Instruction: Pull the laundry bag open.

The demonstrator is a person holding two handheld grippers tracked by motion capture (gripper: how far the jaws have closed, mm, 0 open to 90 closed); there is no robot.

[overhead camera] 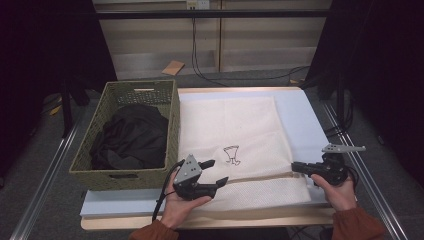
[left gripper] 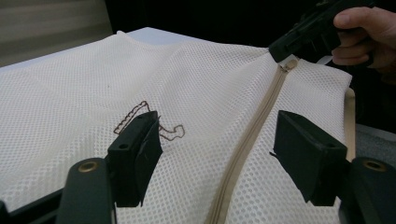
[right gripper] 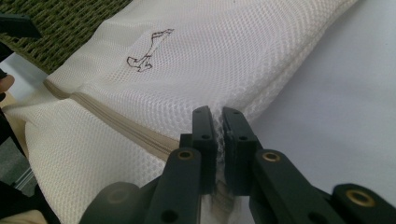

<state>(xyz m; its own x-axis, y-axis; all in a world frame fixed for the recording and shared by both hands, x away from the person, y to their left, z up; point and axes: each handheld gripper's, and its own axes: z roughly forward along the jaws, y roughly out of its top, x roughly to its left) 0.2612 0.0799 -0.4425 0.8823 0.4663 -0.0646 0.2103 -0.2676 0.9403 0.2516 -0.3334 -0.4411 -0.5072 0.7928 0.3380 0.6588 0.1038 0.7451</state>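
Pinching the zipper end of the white mesh laundry bag [overhead camera: 240, 145] with the right gripper [overhead camera: 298, 168]: in the right gripper view its jaws are pressed together on the mesh edge right at the beige zipper [right gripper: 116, 123], fabric caught between the pads. The left gripper [overhead camera: 216, 172] hovers over the near left part of the bag, jaws spread, nothing between them; in the left gripper view the zipper [left gripper: 252, 135] runs between the two black pads [left gripper: 135, 154], mesh below, no contact visible. The bag lies flat on the pale blue table top [overhead camera: 305, 115], just right of the green woven basket [overhead camera: 102, 165], its left edge touching or nearly touching the basket wall, can't tell which. A small dark stitched logo [overhead camera: 232, 154] sits on the bag's near half, above the zipper line. The zipper looks closed along the visible length. The basket holds dark clothing [overhead camera: 132, 137], piled loosely. Both of the person's hands grip the tools from the near table edge, left hand [overhead camera: 182, 207], right hand [overhead camera: 340, 192].
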